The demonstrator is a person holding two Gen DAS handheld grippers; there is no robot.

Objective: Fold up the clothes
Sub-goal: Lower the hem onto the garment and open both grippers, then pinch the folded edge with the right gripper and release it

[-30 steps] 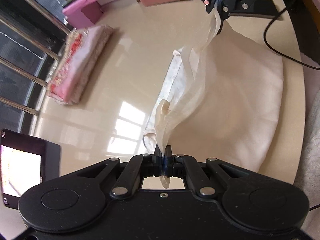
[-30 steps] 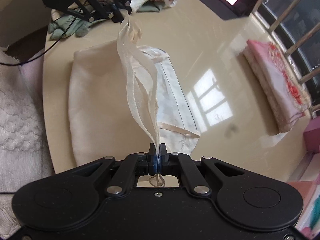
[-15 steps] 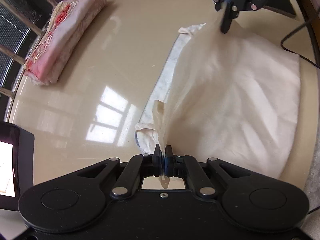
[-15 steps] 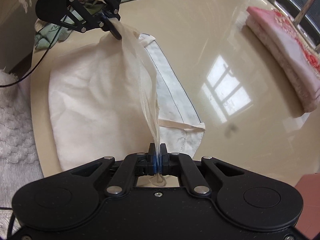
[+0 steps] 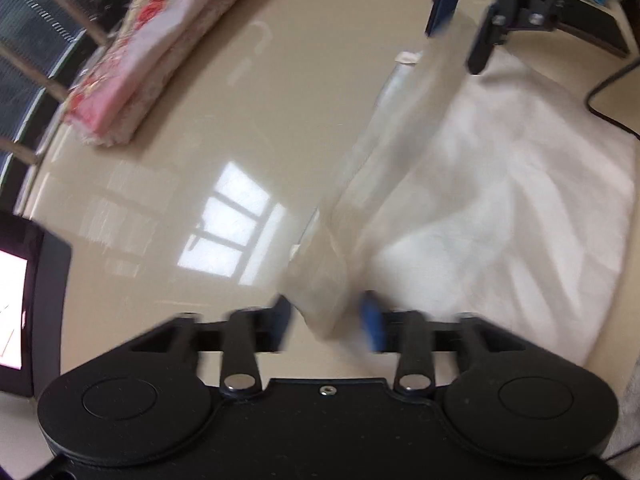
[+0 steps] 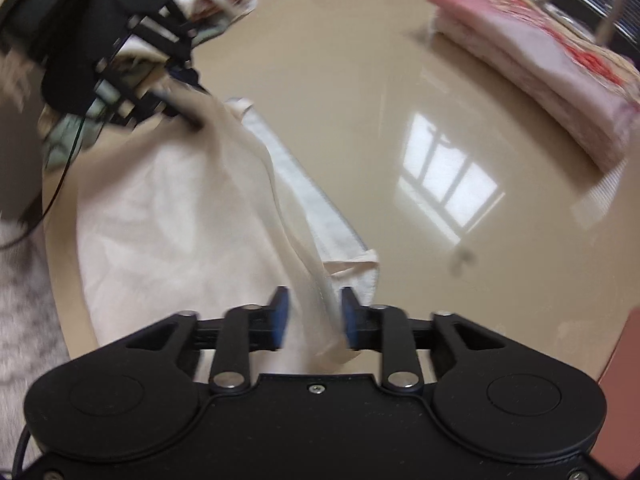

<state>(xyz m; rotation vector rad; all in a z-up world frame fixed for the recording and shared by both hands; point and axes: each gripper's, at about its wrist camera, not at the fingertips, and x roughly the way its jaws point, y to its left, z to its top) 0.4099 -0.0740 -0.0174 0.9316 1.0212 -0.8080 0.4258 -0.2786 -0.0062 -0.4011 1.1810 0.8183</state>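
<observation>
A cream garment (image 5: 500, 200) lies spread on the round beige table (image 5: 240, 120); it also shows in the right wrist view (image 6: 168, 216). A folded edge of it runs between the two grippers and is blurred. My left gripper (image 5: 328, 322) is open, its blue pads apart with the cloth edge loose between them. My right gripper (image 6: 312, 312) is open too, with the cloth edge lying between its pads. Each gripper shows in the other's view: the right one (image 5: 460, 28) at the top, the left one (image 6: 180, 108) at the upper left.
A folded pink floral stack (image 5: 148, 52) lies at the table's far side, also seen in the right wrist view (image 6: 540, 64). A dark screen (image 5: 24, 300) stands at the left. A black cable (image 5: 600, 100) crosses the right. Loose clothes (image 6: 216, 4) lie behind the left gripper.
Both grippers have opened and let go of the garment's edge, which they held pinched before. The edge has come down over the rest of the garment.
</observation>
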